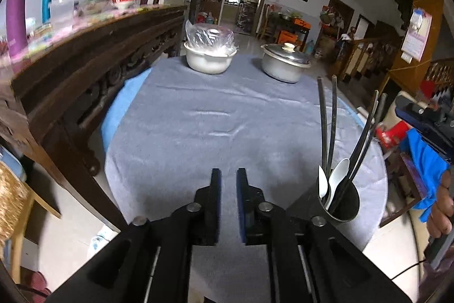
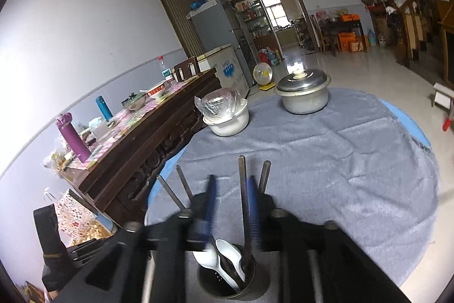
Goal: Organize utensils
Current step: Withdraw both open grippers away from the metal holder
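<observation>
A dark round holder (image 1: 344,206) stands near the right edge of the table, with white spoons (image 1: 339,171) and several dark chopsticks (image 1: 333,115) upright in it. My left gripper (image 1: 228,175) hovers over the grey cloth to the left of the holder, its jaws a narrow gap apart with nothing between them. In the right wrist view the holder (image 2: 205,284) sits right under my right gripper (image 2: 231,178), whose blurred fingers stand apart. One chopstick (image 2: 242,175) rises between them, close to the right finger, with a wide gap to the left finger. The white spoons (image 2: 227,254) lie inside.
A grey cloth (image 1: 212,118) covers the round table. At its far side stand a white pot (image 1: 210,60) topped with a plastic bag and a lidded metal pot (image 1: 283,66). A dark carved sideboard (image 1: 85,70) runs along the left. A person's hand with blue fabric (image 1: 425,161) is at the right.
</observation>
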`<state>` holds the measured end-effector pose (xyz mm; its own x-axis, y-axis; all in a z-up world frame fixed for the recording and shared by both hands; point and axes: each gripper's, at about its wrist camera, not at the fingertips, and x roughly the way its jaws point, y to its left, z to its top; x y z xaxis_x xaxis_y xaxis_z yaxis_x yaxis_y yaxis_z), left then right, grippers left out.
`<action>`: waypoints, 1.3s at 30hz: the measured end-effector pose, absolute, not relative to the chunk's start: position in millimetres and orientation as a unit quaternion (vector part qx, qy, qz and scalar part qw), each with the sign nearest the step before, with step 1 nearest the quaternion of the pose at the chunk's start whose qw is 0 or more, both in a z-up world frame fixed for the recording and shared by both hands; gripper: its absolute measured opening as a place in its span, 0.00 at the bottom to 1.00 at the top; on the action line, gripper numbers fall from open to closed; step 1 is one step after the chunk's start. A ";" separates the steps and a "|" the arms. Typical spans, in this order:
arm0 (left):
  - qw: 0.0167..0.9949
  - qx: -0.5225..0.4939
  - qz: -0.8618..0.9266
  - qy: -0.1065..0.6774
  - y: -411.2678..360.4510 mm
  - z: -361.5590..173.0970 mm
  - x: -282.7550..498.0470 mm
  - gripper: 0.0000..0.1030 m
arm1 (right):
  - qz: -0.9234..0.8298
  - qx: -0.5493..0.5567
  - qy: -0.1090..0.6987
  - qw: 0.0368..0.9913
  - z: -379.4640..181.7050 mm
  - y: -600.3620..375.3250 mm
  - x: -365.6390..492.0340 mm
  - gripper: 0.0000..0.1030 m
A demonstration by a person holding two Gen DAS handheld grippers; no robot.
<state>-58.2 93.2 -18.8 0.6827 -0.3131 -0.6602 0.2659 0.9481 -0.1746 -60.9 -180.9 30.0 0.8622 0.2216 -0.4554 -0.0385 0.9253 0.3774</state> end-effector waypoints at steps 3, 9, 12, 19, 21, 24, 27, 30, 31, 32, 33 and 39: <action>0.923 -0.022 -0.140 0.357 84.4 -8.4 -64.7 0.59 | 0.061 0.185 0.231 0.953 32.7 -186.4 -71.2 0.48; 0.933 0.009 -0.106 0.344 66.4 11.2 -73.8 0.64 | 0.046 0.193 0.215 0.956 37.7 -201.5 -89.5 0.48; 0.936 0.016 -0.088 0.341 60.3 18.1 -78.6 0.67 | 0.044 0.193 0.216 0.956 38.7 -204.6 -98.8 0.48; 0.943 0.038 -0.061 0.326 48.1 33.6 -99.6 0.70 | 0.044 0.184 0.207 0.960 43.2 -202.5 -127.9 0.48; 0.945 0.043 -0.058 0.319 44.0 38.6 -108.3 0.70 | 0.043 0.183 0.210 0.960 41.7 -200.9 -135.9 0.52; 0.949 0.050 -0.052 0.306 38.9 46.1 -121.8 0.75 | 0.038 0.172 0.216 0.960 37.5 -196.1 -148.7 0.52; 0.954 0.062 -0.047 0.291 33.1 53.1 -136.9 0.79 | 0.032 0.168 0.228 0.959 30.4 -193.0 -161.8 0.52; 0.958 0.072 -0.042 0.275 29.2 61.0 -152.3 0.81 | 0.031 0.167 0.238 0.956 25.5 -190.7 -175.2 0.52; 0.959 0.073 -0.042 0.272 28.2 63.2 -156.8 0.81 | 0.030 0.164 0.241 0.956 24.6 -188.9 -180.6 0.52; 0.959 0.073 -0.042 0.269 27.3 65.5 -161.4 0.81 | 0.030 0.162 0.242 0.956 23.7 -187.2 -185.3 0.52; 0.961 0.073 -0.042 0.265 26.8 68.0 -165.9 0.82 | 0.030 0.159 0.242 0.957 23.3 -185.1 -190.5 0.52; 0.967 0.078 -0.041 0.238 21.3 83.3 -189.9 0.91 | 0.016 0.147 0.243 0.959 25.0 -176.0 -214.5 0.58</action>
<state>-189.9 21.3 83.3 0.8831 -0.0420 -0.4673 0.1161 0.9846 0.1308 -214.5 -176.0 25.0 0.8812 0.1029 -0.4615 0.0397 0.9565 0.2890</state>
